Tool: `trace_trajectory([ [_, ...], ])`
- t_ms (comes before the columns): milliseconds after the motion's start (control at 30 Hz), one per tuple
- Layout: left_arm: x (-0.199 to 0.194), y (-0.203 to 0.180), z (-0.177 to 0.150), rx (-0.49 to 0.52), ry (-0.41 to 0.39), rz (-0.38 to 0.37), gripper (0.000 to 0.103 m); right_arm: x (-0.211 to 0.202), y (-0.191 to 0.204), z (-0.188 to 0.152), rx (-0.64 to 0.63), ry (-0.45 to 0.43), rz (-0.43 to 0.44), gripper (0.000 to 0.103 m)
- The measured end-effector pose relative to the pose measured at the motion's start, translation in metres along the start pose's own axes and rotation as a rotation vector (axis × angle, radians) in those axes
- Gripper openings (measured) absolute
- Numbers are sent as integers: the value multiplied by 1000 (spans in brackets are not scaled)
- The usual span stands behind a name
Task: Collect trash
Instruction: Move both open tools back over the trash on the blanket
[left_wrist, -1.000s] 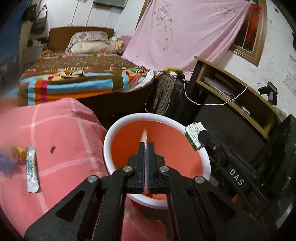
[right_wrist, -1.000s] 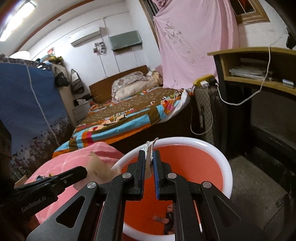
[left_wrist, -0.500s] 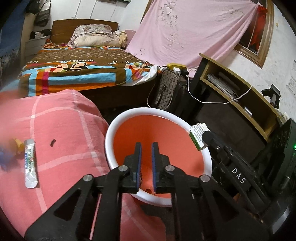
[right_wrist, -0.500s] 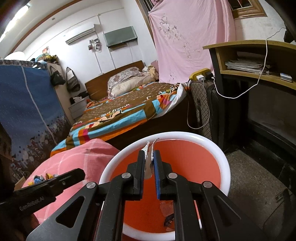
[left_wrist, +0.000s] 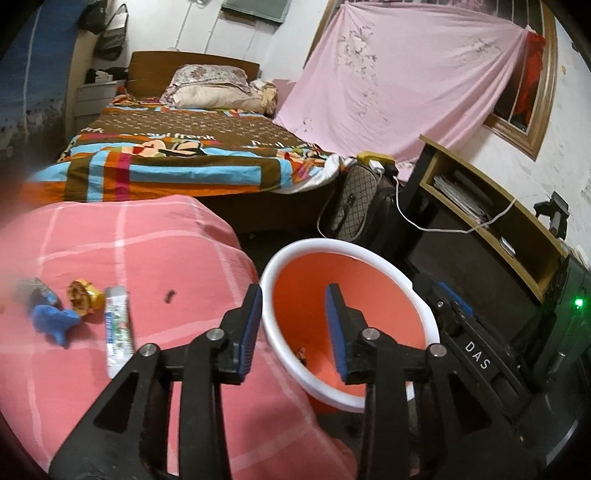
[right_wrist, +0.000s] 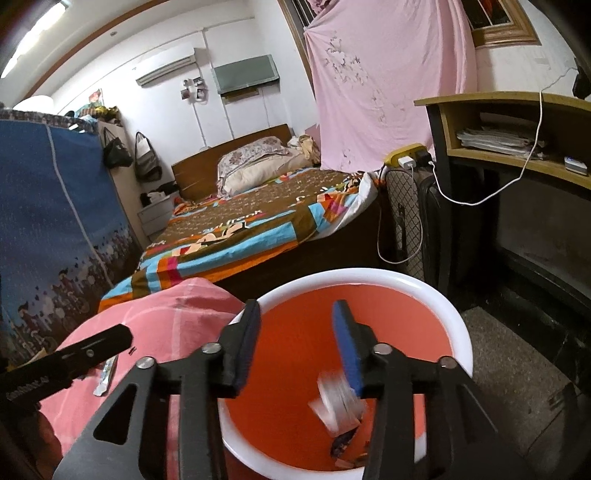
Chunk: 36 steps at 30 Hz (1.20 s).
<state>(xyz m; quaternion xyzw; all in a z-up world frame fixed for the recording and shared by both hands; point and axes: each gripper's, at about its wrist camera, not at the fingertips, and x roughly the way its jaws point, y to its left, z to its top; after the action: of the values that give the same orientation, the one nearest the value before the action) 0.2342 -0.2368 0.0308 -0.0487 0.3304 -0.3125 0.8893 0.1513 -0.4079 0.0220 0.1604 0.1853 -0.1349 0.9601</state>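
1. An orange bin with a white rim (left_wrist: 421, 295) is taken as the landmark; it is seen beside the pink checked blanket (left_wrist: 147, 236) and before the dark shelf unit (left_wrist: 491, 221).
2. The left gripper (left_wrist: 293, 314) is seen spread, its jaws having just been opening, and nothing is held between them; one finger is seen over the blanket side of the bin's rim, the other over the bin's mouth.
3. The right gripper (right_wrist: 295, 338) is likewise seen spread above the bin's mouth, its jaws having just been opening; nothing is pinched by its pads.
4. A pale scrap of trash (right_wrist: 338, 400) is seen blurred inside the bin, just below the right gripper's blue pad (whether it touches the pad cannot be told).
5. Further scraps (right_wrist: 345, 443) are seen at the bottom of the bin.
6. On the blanket, left of the bin in the left wrist view, a white sachet (left_wrist: 118, 330) is laid flat, with a gold crumpled wrapper (left_wrist: 82, 295) and a blue wrapper (left_wrist: 51, 321) farther from the bin.
7. A small dark speck (left_wrist: 170, 295) is seen on the blanket between the sachet and the bin.
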Motion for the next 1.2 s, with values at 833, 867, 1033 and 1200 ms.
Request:
trace_trajectory([
  [833, -129, 109, -11, 27, -472, 387, 92, -38, 107, 1, -127, -328, 286, 103],
  [867, -133, 113, -12, 29, -484, 398, 92, -40, 114, 0, -137, -340, 304, 103],
  [1033, -153, 129, -20, 53, -536, 459, 92, -46, 142, -7, -195, -402, 365, 103],
  [1200, -162, 144, -25, 72, -547, 504, 92, -42, 166, -14, -255, -416, 405, 103],
])
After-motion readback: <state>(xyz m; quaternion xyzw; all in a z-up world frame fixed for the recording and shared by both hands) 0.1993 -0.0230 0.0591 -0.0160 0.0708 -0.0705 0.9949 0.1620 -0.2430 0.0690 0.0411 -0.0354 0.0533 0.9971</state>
